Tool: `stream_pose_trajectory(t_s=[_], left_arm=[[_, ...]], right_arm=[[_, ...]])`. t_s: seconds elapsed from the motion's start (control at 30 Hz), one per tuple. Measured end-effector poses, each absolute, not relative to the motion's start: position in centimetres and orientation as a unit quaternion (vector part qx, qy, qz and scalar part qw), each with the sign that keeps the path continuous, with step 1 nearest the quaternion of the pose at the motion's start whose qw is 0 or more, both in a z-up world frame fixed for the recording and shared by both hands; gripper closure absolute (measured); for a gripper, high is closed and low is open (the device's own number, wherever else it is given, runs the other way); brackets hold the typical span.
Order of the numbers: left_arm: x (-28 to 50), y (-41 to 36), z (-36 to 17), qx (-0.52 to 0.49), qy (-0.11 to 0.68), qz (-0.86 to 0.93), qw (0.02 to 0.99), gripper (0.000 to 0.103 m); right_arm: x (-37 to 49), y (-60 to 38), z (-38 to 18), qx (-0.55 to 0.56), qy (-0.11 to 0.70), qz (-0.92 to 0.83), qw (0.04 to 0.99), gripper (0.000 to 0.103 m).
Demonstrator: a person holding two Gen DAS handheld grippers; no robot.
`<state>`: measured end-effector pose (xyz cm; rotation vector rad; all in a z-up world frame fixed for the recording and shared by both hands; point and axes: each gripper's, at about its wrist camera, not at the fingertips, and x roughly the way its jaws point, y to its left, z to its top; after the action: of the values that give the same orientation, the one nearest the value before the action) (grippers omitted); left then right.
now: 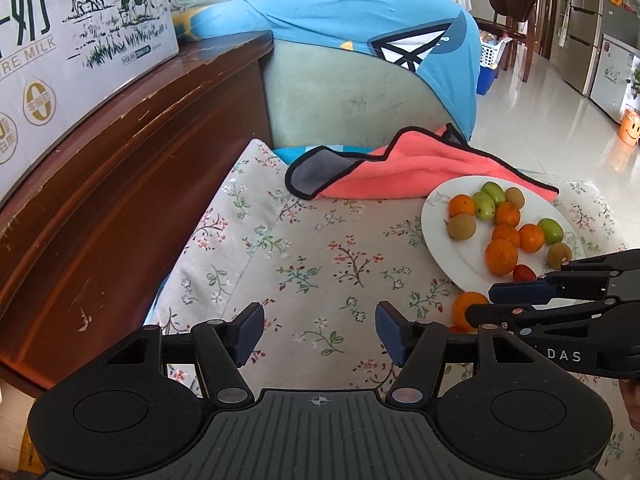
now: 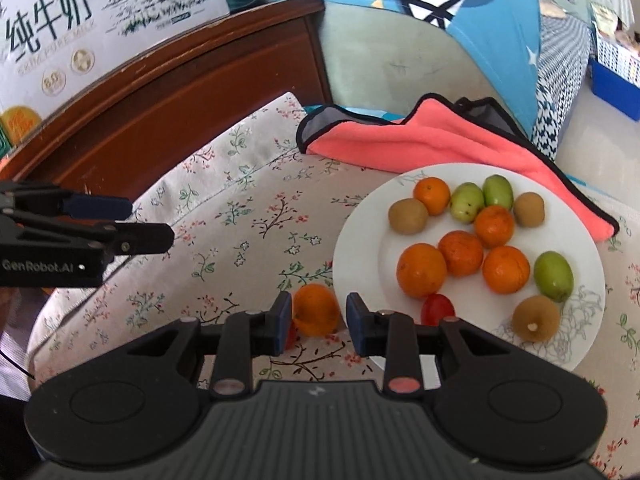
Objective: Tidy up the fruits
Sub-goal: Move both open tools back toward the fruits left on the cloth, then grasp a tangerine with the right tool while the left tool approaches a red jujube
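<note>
**A:** Where does the loose fruit lie?

**B:** In the right wrist view, a small round orange (image 2: 316, 312) sits low in the middle of the frame, on the pale flowered tablecloth (image 2: 240, 248) just left of the round white plate (image 2: 352, 248). A small red fruit (image 2: 291, 338) peeks out beside it, mostly hidden behind a finger.

**A:** And the right gripper (image 2: 318, 316)?

**B:** Its jaws stand narrowly apart with that orange between the tips. A sliver of gap shows on the orange's right side, but I cannot tell whether the pads press on it.

**A:** The left gripper (image 1: 320, 320)?

**B:** Jaws apart, and nothing between them but flowered cloth, lower middle of its own view. In the right wrist view it comes in from the left edge, well apart from the plate.

**A:** What is on the plate?

**B:** Right of centre: five oranges, with the largest orange (image 2: 421, 270) nearest the front, three smooth green oval fruits (image 2: 553, 276), three fuzzy brown kiwis (image 2: 536, 318) and a red cherry tomato (image 2: 438, 310) at the near rim.

**A:** Around it?

**B:** A coral-pink cloth with black trim (image 2: 420, 144) lies crumpled behind the plate, touching its far rim. A dark wooden cabinet (image 2: 180, 100) runs along the upper left, with a white milk carton box (image 2: 100, 20) on top.
</note>
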<state>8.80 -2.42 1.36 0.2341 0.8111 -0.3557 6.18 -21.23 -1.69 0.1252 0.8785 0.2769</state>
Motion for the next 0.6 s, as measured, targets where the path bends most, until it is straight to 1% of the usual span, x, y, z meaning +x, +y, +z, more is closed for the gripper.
stream_pose_trajectory(t_s=[0.27, 0.3, 0.37, 0.6], left_arm=[[8.7, -2.2, 0.9, 0.12, 0.397, -0.175, 0.893, 0.041], [8.7, -2.2, 0.9, 0.122, 0.398, -0.176, 0.892, 0.041], [8.6, -2.2, 0.8, 0.125, 0.399, -0.18, 0.891, 0.041], [7.8, -3.3, -0.2, 0.152, 0.396, -0.218, 0.879, 0.042]], right_arm=[[6.2, -20.1, -2.0, 0.025, 0.411, 0.138, 0.901, 0.071], [6.2, -19.9, -2.0, 0.019, 0.41, 0.141, 0.901, 0.072], [6.1, -19.5, -2.1, 0.008, 0.412, 0.151, 0.898, 0.078], [5.3, -19.5, -1.8, 0.0, 0.415, 0.16, 0.896, 0.079]])
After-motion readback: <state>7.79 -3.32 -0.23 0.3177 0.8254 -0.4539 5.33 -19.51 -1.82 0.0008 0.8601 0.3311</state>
